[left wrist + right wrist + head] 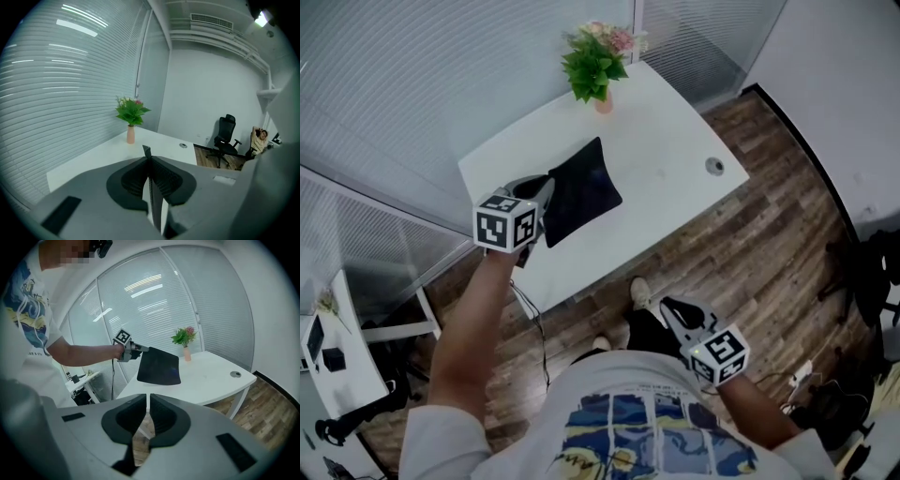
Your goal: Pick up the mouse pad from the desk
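The black mouse pad [581,192] hangs in the air over the white desk [666,159], held by one corner. My left gripper [546,192] is shut on that corner. In the left gripper view the pad [146,152] shows edge-on as a thin dark strip pinched between the pads of that gripper [150,164]. From the right gripper view the pad [159,367] droops from the left gripper [133,348], clear of the desk top [211,376]. My right gripper [667,307] is low by my body, off the desk, jaws together with nothing between them [147,404].
A potted plant [595,61] in a pink vase stands at the desk's far edge by the blinds. A cable grommet [713,166] sits near the desk's right end. A black office chair [227,140] and a seated person [258,140] are across the room. A small side table [337,366] is at lower left.
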